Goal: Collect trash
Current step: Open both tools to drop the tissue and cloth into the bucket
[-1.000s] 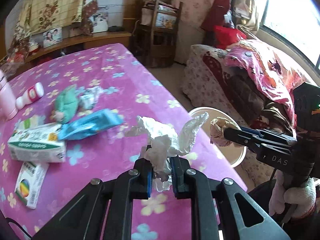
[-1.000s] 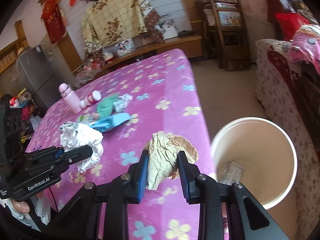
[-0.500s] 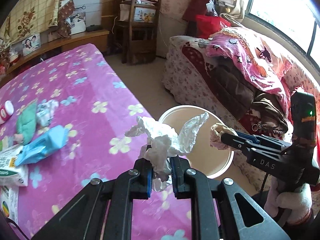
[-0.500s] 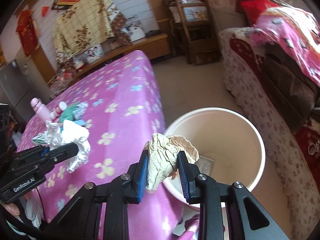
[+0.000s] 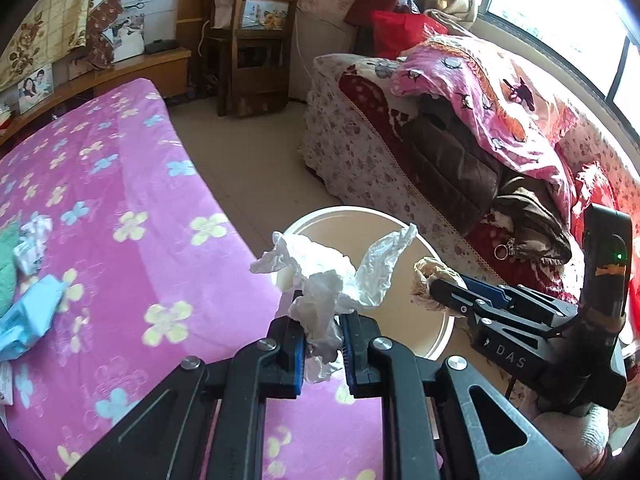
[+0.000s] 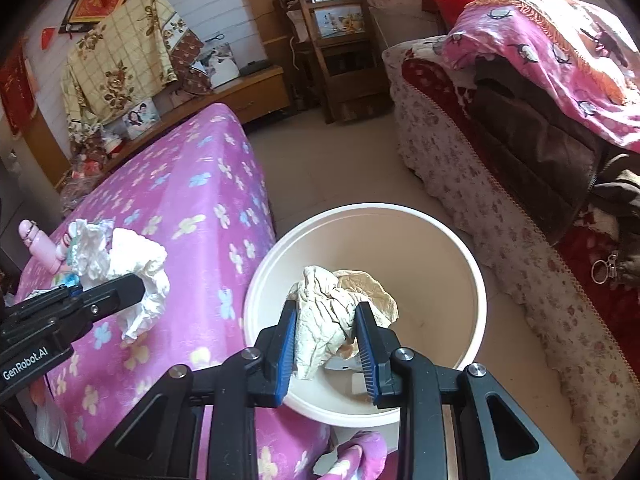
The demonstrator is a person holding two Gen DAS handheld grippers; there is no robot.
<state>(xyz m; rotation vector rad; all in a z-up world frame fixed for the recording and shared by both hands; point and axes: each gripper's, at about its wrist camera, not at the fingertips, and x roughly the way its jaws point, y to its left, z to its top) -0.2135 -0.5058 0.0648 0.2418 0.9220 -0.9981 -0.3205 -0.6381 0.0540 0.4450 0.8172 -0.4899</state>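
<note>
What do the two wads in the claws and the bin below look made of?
White wad in the left claw: thin tissue paper, matte, finely creased. Beige wad in the right claw: likely stained paper or napkin, crumpled, dull. Bin: probably plastic, smooth cream wall with a rolled rim.

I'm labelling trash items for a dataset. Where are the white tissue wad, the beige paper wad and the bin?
white tissue wad [image 5: 320, 276]: left wrist view, crumpled middle.
beige paper wad [image 6: 332, 312]: right wrist view, its front folds.
bin [image 6: 260, 280]: right wrist view, left rim.
</note>
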